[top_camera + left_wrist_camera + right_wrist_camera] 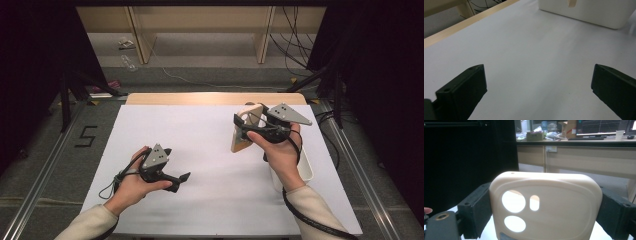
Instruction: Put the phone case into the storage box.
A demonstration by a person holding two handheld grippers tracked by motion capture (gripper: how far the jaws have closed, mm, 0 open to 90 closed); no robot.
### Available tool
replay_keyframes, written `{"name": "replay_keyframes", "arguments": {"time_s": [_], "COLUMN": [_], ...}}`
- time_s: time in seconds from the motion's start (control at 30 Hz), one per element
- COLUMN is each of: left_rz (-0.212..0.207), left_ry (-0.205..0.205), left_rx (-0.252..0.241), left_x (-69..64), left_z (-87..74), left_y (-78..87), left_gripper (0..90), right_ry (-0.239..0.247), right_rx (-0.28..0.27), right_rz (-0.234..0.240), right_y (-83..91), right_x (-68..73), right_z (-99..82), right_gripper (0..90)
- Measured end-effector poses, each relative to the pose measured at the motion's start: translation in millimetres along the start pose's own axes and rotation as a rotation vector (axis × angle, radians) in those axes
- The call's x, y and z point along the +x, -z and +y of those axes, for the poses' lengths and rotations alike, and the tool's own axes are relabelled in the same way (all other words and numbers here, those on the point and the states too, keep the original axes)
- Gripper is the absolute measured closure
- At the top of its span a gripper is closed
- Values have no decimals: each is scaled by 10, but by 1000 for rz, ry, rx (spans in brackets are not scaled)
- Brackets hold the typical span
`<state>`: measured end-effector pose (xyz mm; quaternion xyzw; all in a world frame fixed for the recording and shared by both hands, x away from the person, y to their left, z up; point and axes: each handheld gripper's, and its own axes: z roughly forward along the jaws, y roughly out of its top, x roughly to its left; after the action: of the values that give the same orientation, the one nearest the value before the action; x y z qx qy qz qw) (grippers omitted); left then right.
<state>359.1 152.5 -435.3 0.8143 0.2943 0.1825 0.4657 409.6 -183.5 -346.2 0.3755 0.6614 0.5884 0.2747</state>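
Note:
A beige phone case (246, 131) with camera cut-outs hangs upright above the right half of the white table (210, 165). My right gripper (245, 123) is shut on it, one black pad on each long side. In the right gripper view the case (549, 202) spans the gap between the two jaws, its cut-outs at the left. My left gripper (181, 181) rests low over the table's left half, pointing right. Its jaws stand wide apart in the left gripper view, with only bare white surface at the left gripper (539, 85).
A white bin (306, 172) sits at the table's right edge under my right hand; the bin (586, 12) is also far ahead in the left gripper view. A wooden strip (215, 98) marks the far table edge. Metal rails and cables run along the floor at both sides.

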Motion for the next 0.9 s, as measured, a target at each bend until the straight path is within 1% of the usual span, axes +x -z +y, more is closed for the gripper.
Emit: {"name": "replay_keyframes", "arguments": {"time_s": [0.33, 0.6, 0.9], "left_rz": [0, -1, 2], "left_ry": [1, 3, 3], "left_rx": [0, 0, 2], "left_x": [6, 7, 12], "left_z": [-1, -4, -6], "left_y": [0, -5, -6], "left_gripper": [0, 0, 0], "right_ry": [6, 2, -2], "right_rx": [-1, -8, -15], "right_rz": [-19, -39, -52], "right_y": [20, 55, 78], "right_x": [-47, -98, -141], "right_z": [17, 50, 70], "right_gripper": [122, 122, 121]}}
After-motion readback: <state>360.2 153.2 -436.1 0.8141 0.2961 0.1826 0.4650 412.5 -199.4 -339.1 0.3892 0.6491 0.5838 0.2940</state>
